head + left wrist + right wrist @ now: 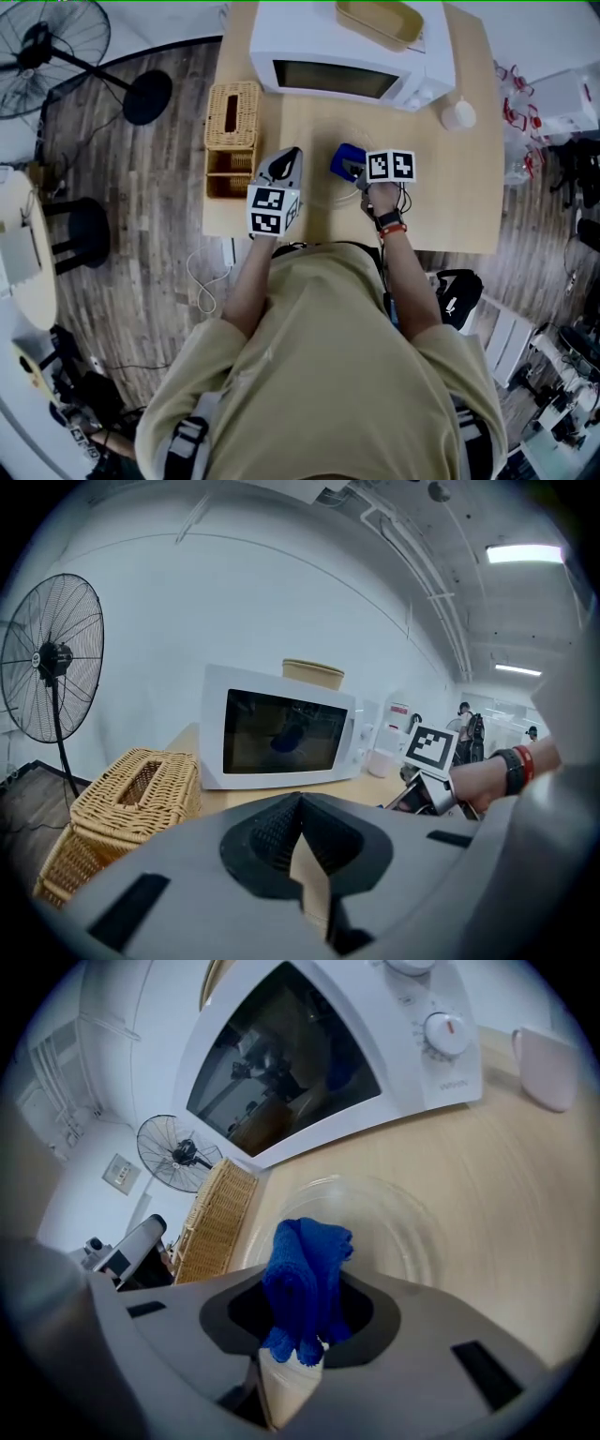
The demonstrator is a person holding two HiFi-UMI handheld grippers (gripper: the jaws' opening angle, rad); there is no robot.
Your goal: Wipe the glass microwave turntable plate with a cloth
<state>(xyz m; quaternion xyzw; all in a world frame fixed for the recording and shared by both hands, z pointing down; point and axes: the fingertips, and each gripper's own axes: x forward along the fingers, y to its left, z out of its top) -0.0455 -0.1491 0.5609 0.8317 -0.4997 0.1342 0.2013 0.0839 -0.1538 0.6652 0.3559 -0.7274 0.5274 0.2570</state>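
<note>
head view: on the wooden table (pixel 459 206), the right gripper (pixel 361 172) holds a blue cloth (pixel 344 160) over the glass turntable plate (pixel 319 180). the plate shows only as faint rings in front of the white microwave (pixel 342 56). the left gripper (pixel 279 178) sits just left of the plate, beside a wicker box (pixel 232 122).

left gripper view: its jaws are pressed together with nothing between them. they point past the wicker box (pixel 131 794) toward the microwave (pixel 281 738). the plate cannot be made out here.

right gripper view: the jaws are clamped on the bunched blue cloth (pixel 305 1279), which sticks out beyond the tips. the clear plate (pixel 398 1227) lies flat on the table just ahead of the cloth, between the right gripper (pixel 295 1354) and the microwave (pixel 319 1054). whether the cloth touches the glass cannot be told.
</note>
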